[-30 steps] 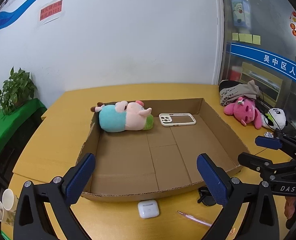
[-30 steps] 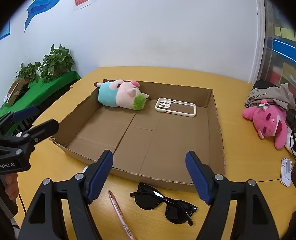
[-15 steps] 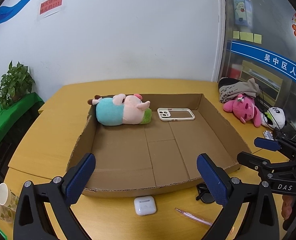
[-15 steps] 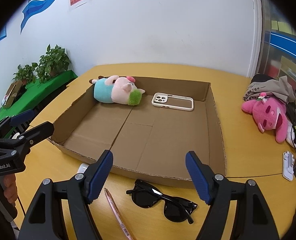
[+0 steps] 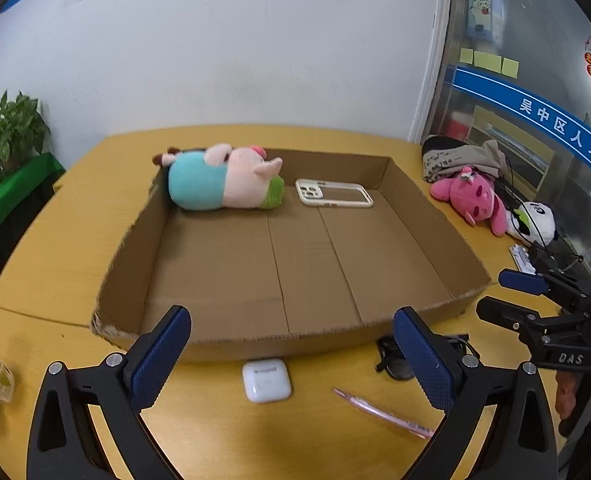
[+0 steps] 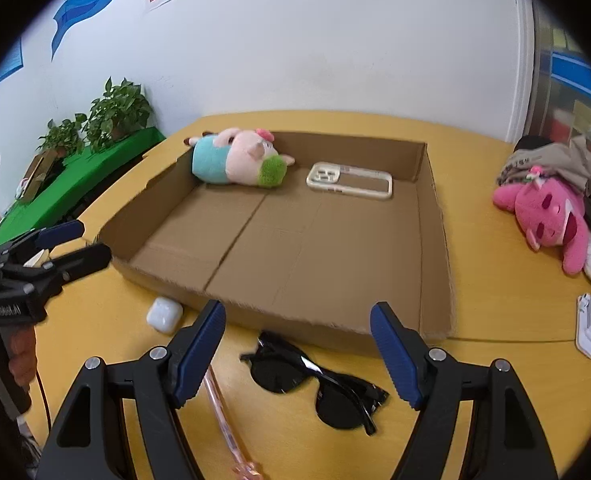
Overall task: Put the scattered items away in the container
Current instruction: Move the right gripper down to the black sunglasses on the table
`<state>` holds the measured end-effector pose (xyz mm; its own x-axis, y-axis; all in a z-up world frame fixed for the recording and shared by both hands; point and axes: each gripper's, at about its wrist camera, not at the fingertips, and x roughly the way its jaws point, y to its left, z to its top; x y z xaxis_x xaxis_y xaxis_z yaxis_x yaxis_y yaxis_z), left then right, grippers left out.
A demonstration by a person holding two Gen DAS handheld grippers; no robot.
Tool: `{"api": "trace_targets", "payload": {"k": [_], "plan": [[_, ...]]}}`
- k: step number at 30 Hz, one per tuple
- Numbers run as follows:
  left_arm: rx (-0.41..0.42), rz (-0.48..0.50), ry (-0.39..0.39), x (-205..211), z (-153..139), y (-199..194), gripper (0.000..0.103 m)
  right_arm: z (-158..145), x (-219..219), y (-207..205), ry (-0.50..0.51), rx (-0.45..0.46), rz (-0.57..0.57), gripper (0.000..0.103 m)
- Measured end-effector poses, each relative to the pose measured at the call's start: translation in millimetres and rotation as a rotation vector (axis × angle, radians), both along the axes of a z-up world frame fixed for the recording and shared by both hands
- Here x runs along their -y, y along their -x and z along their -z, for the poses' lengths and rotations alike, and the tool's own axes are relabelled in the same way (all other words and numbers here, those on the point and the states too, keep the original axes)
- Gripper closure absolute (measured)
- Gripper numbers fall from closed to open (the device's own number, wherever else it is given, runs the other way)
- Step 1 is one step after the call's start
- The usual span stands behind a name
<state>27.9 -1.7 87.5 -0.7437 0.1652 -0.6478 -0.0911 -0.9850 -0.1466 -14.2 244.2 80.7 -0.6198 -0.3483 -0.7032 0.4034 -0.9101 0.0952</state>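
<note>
Both claws have sunk toward the table; left claw (image 5: 291, 360) and right claw (image 6: 297, 354) gape empty.

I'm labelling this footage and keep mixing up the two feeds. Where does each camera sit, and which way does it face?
Left wrist: on the left gripper, looking forward and down over the earbud case to the cardboard box; its own open fingers show, with the right gripper at the right edge.
Right wrist: on the right gripper, facing the sunglasses and box; its open fingers show, with the left gripper and a hand at left.
Shared: box, plush pig, phone case, pink pen.
</note>
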Motion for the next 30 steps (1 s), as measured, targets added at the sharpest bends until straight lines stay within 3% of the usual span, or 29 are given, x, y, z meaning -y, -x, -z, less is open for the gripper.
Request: {"api": "trace_targets", "payload": {"k": [6, 10, 13, 20, 27, 30], "plan": [[0.092, 0.062, -0.058, -5.1, 30.4, -4.3, 0.001, 54.5, -47.6, 6.5, -0.079, 0.148, -0.048, 0.028], [0.139, 0.096, -0.087, -14.4, 45.2, -1.4, 0.001, 83.6, -46.8, 13.6, -0.126, 0.211, -0.123, 0.028], [0.164, 0.112, -0.095, -19.7, 52.1, 0.6, 0.001, 91.6, -28.8, 15.6, -0.126, 0.199, -0.206, 0.028], [0.199, 0.132, -0.126, -26.5, 62.0, 4.9, 0.001, 107.7, -0.8, 19.1, -0.232, 0.186, -0.248, 0.028], [0.238, 0.167, -0.146, -38.0, 73.1, 11.6, 0.001, 103.6, 0.4, -24.4, -0.202, 0.282, -0.287, 0.03], [0.254, 0.178, -0.151, -40.9, 76.7, 14.6, 0.001, 91.4, -4.3, -35.9, -0.216, 0.238, -0.286, 0.03]]}}
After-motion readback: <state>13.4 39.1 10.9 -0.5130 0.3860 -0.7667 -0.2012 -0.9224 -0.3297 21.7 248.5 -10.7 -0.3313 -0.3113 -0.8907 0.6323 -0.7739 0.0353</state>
